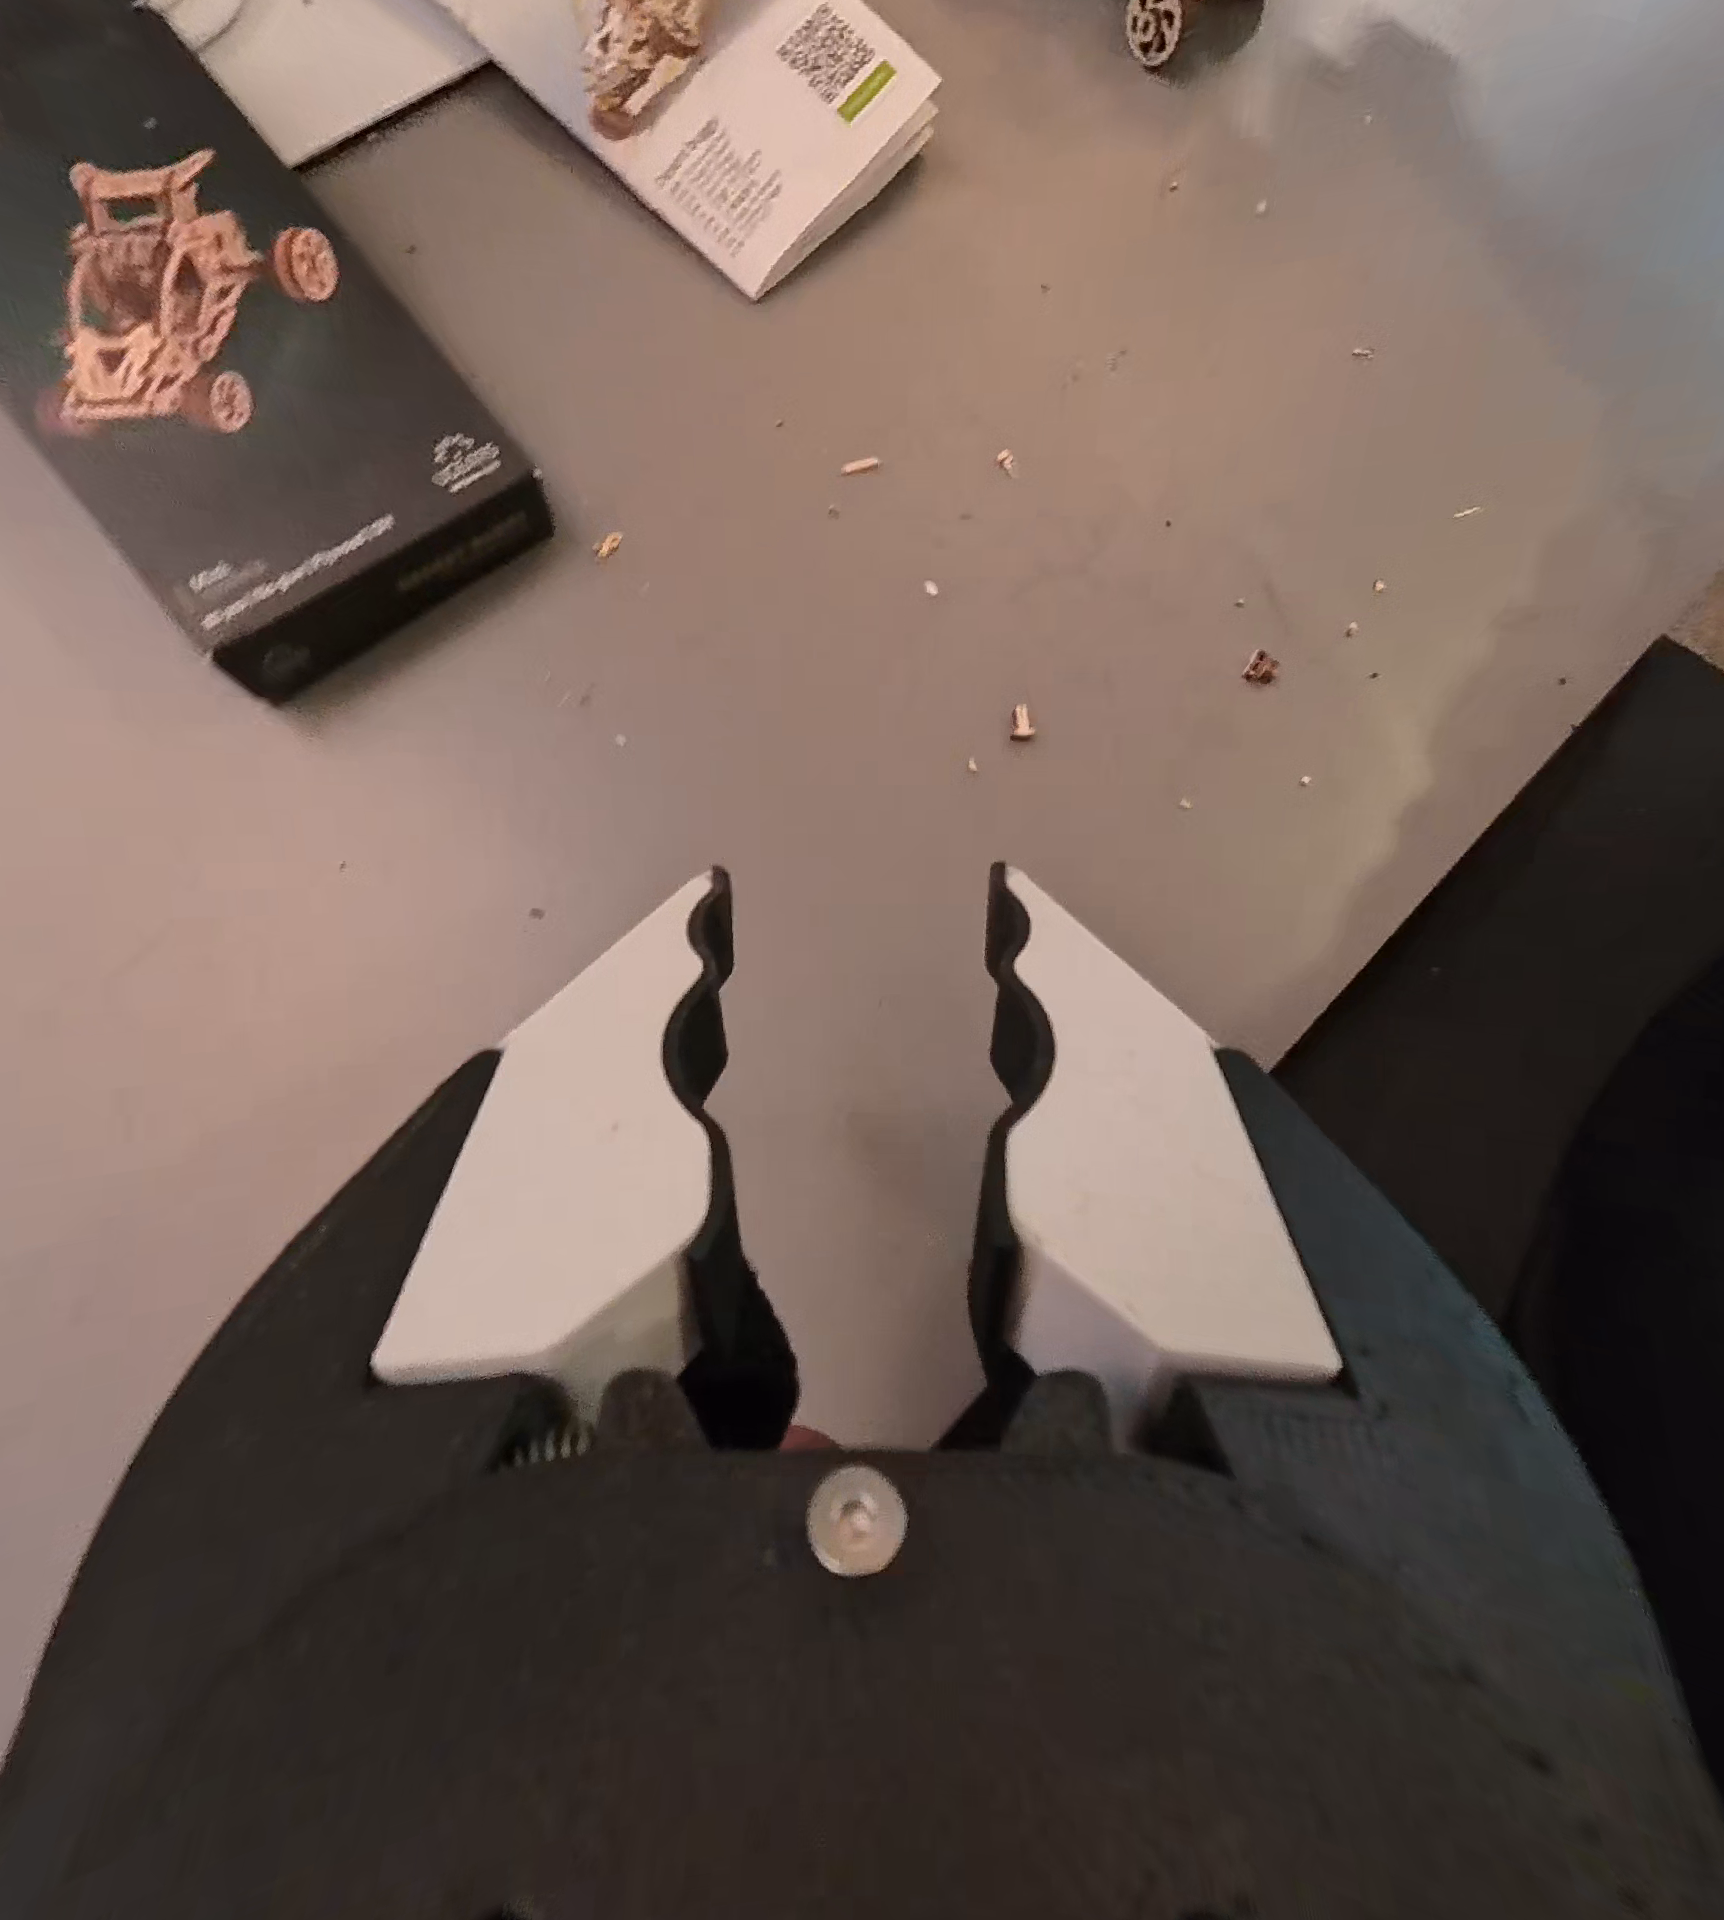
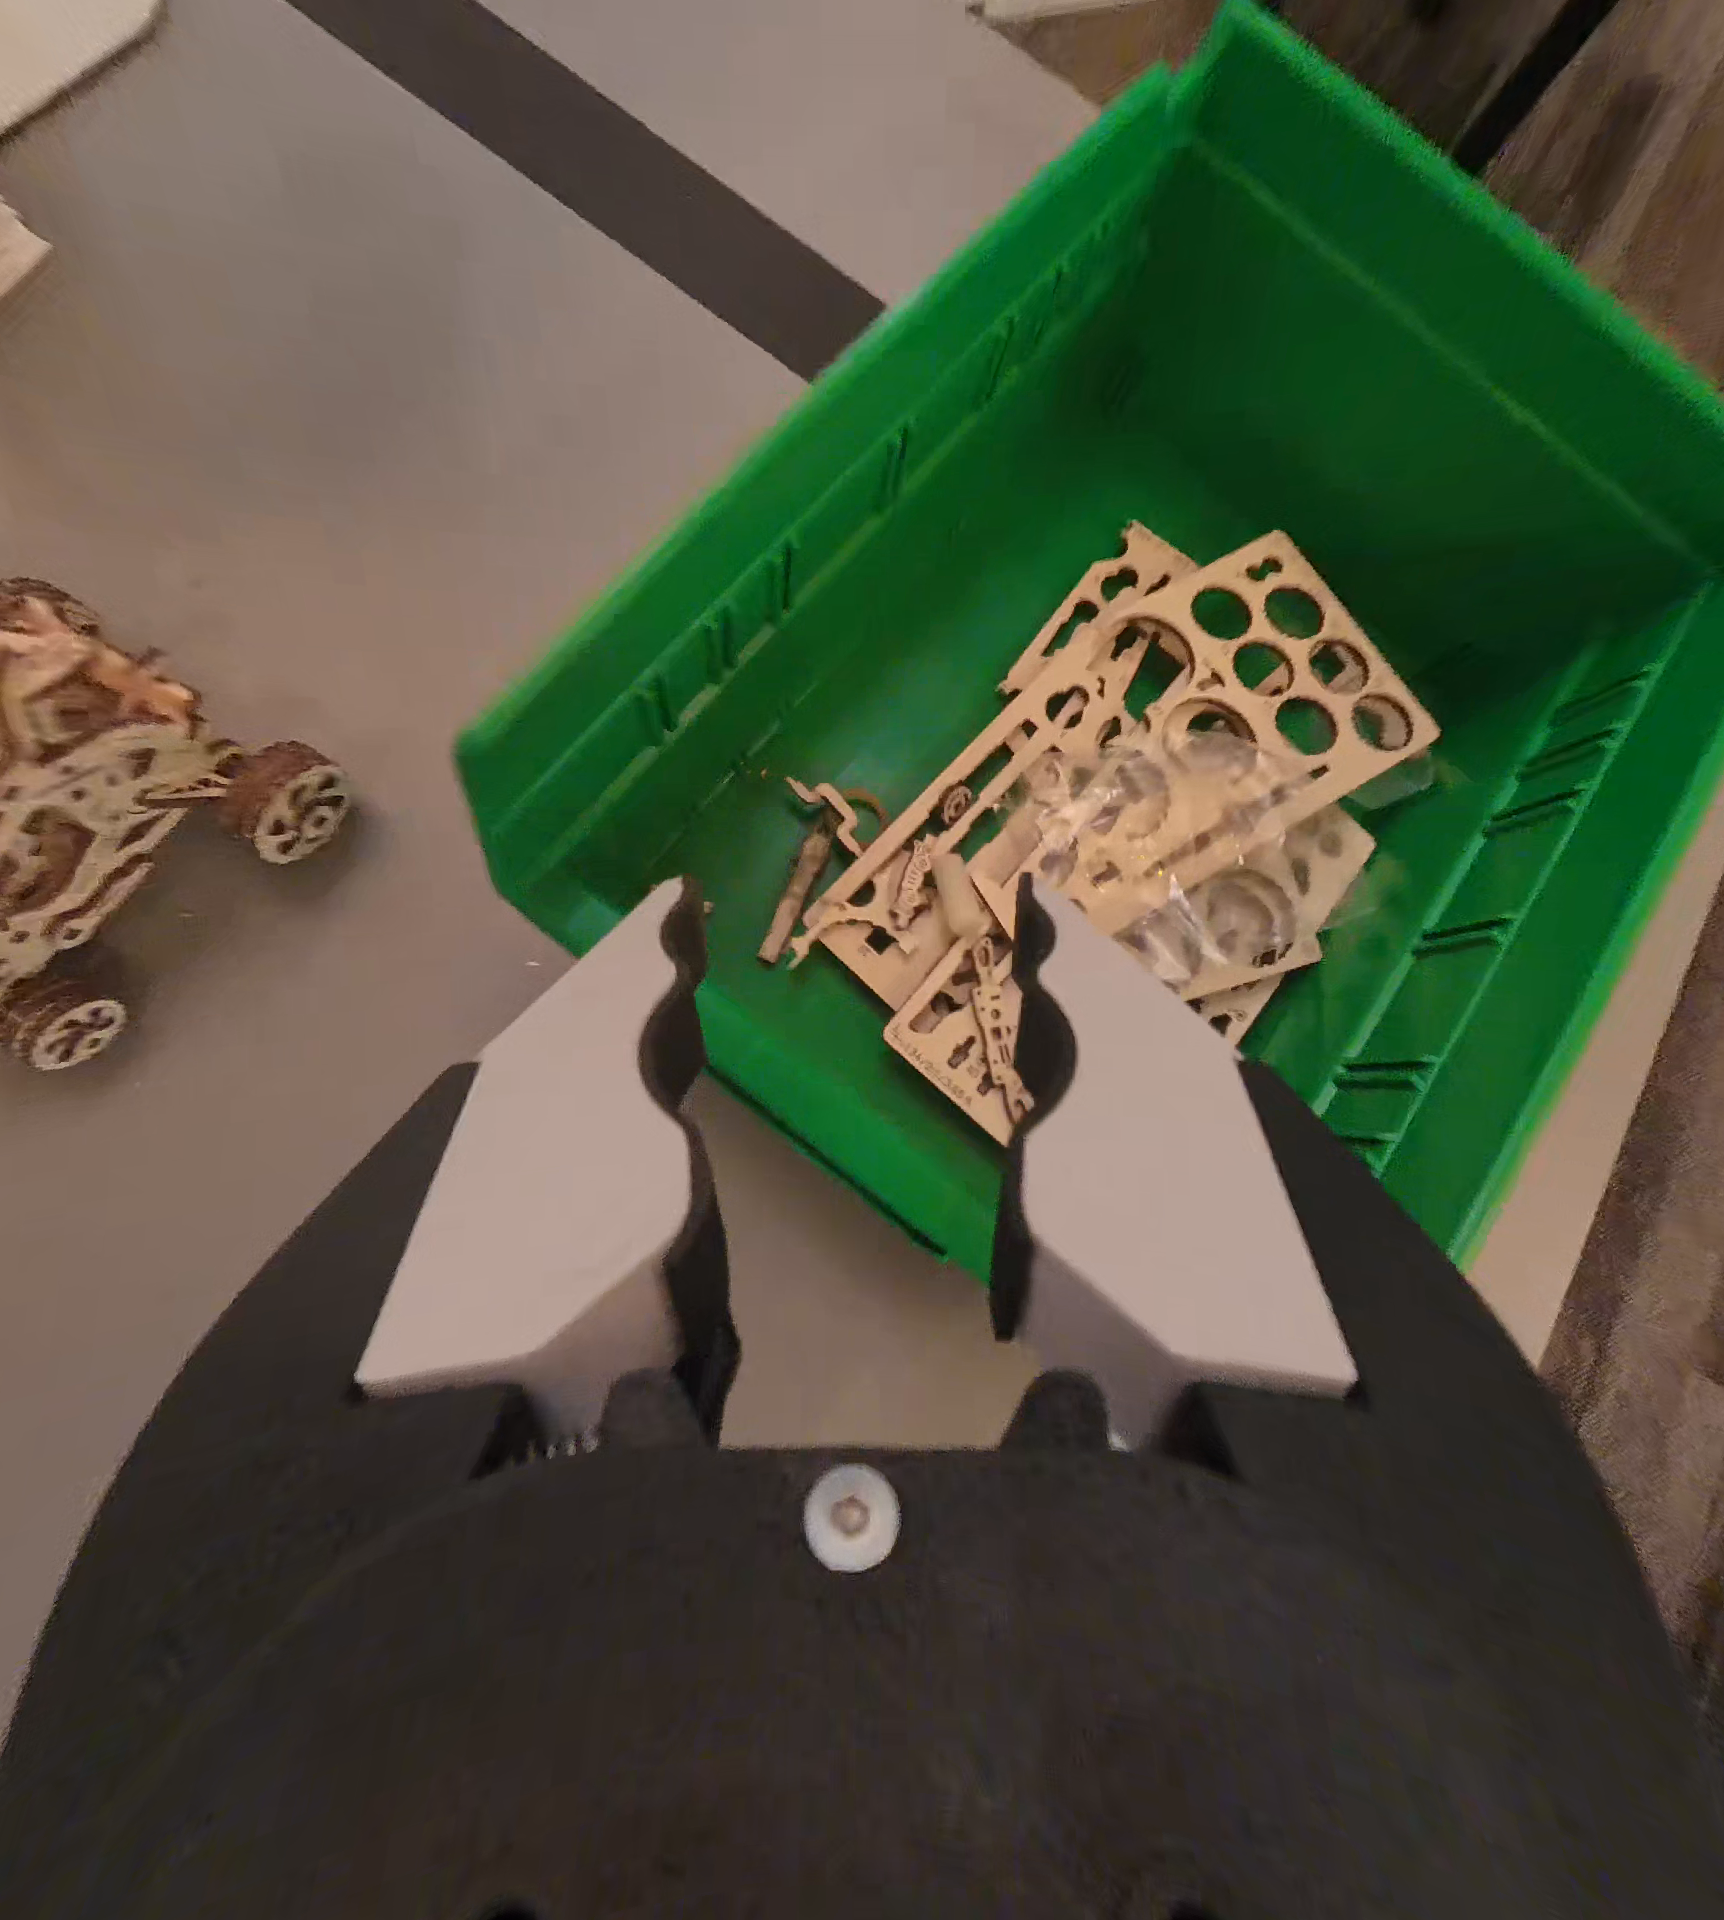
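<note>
My left gripper is open and empty above a bare part of the grey table. Small wooden scraps lie scattered ahead of it. My right gripper is open and empty, held over the near end of a green plastic bin. In the bin lie punched-out plywood sheets, a crumpled clear plastic bag and a small loose wooden piece. The right finger covers part of the nearest sheet.
A black kit box with a picture of a wooden model lies at the far left. A folded white leaflet lies beyond. An assembled wooden wheeled model stands left of the bin. The table edge runs at the right. The tips of one gripper are about 60 cm away from the tips of the other. To reach the small loose wooden piece in a straight line is about 10 cm for my right fingers, about 60 cm for my left.
</note>
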The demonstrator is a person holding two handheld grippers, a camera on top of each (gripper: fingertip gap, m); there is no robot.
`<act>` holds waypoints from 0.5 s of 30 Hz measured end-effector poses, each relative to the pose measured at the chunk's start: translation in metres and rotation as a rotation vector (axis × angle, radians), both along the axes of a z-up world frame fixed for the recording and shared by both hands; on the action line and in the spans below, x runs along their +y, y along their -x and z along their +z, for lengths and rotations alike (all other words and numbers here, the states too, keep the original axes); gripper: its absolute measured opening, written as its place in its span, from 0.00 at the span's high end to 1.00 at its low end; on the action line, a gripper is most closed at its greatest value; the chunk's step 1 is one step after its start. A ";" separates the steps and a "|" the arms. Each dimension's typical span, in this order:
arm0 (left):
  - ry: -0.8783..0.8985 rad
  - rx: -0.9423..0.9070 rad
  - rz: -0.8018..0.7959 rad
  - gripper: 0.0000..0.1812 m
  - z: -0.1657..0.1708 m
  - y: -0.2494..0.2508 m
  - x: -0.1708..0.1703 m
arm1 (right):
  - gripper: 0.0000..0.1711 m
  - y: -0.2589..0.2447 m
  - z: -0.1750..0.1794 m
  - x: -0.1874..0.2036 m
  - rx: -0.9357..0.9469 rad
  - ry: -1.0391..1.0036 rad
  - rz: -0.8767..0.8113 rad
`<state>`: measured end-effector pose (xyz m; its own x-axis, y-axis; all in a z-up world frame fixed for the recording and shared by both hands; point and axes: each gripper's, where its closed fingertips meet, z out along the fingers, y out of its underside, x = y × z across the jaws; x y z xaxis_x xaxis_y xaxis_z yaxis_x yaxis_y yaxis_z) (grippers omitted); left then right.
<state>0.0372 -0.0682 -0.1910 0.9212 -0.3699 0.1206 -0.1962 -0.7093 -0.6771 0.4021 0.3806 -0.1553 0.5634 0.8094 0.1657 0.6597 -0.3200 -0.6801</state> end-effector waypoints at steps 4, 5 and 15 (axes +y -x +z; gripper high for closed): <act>0.019 -0.028 0.066 0.74 -0.003 0.013 -0.019 | 0.75 0.050 0.027 -0.091 0.062 -0.065 0.248; 0.029 -0.029 0.080 0.73 -0.006 0.017 -0.024 | 0.75 0.073 0.025 -0.131 0.093 -0.016 0.356; 0.026 0.007 0.080 0.73 -0.008 0.025 -0.037 | 0.85 0.206 -0.089 -0.406 -0.127 0.175 1.115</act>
